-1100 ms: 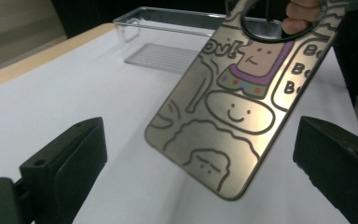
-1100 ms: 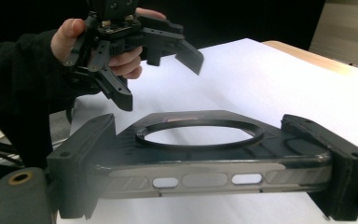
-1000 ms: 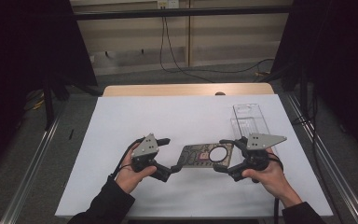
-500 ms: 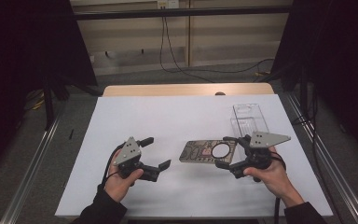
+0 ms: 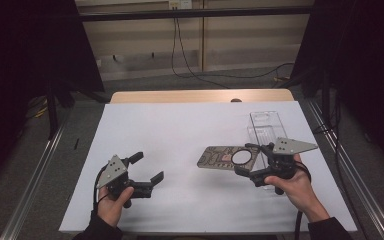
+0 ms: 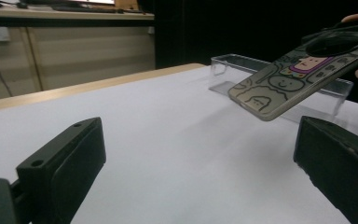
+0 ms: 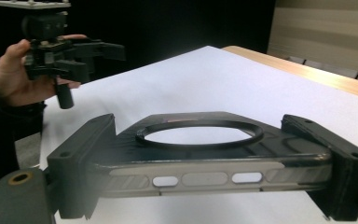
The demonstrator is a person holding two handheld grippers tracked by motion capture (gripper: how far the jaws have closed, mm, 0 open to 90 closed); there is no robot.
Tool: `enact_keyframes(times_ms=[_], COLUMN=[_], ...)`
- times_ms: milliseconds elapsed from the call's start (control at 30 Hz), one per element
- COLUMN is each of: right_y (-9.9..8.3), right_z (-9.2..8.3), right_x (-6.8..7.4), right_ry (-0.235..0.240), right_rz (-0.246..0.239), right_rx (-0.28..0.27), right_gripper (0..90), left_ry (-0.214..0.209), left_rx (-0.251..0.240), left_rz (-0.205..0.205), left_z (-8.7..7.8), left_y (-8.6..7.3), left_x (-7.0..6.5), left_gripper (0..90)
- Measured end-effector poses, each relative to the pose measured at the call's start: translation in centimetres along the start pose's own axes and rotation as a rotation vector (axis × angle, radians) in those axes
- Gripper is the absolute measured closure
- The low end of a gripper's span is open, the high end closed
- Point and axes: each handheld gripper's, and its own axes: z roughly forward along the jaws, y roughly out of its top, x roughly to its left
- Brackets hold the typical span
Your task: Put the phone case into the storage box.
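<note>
A phone case (image 5: 228,157) with cartoon drawings and a round ring hangs above the white table, held at its right end. My right gripper (image 5: 248,160) is shut on it; in the right gripper view the case (image 7: 205,156) spans both jaws edge-on. In the left gripper view the case (image 6: 303,70) tilts in the air at the upper right. My left gripper (image 5: 147,167) sits at the table's front left, open, with nothing between its jaws, well apart from the case.
A clear plastic stand (image 5: 267,131) lies at the right of the white sheet (image 5: 180,130), just behind the right hand. A wooden table edge (image 5: 180,96) runs along the back. Metal rails flank both sides.
My left gripper let go of the case's left end, opened and drew back to the left. The right gripper kept the case and lifted it slightly.
</note>
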Motion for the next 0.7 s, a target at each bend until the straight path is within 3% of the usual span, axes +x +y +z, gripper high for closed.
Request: enact_keyframes(times_ms=[233, 367, 500, 700], right_y=[0.4, 0.7, 1.0, 1.8], right_z=[-0.6, -1.1, -1.7, -2.3], right_x=[-0.3, -0.7, -1.3, -2.6], right_ry=[-0.039, -0.072, -0.098, -0.137], right_rz=[0.015, 0.017, 0.033, 0.062], right_rx=[0.012, 0.012, 0.002, 0.009], right_gripper=[11.7, 11.7, 11.7, 11.7], left_ry=[0.040, 0.099, 0.130, 0.138], left_rx=[-0.004, -0.003, -0.003, -0.003], left_rz=[0.001, 0.001, -0.018, -0.014], left_z=[-1.7, -2.4, -3.0, -3.6], left_y=[-0.6, -1.1, -1.4, -1.7], left_x=[0.7, 1.0, 1.3, 1.1], left_gripper=[2.2, 1.9, 1.8, 1.8])
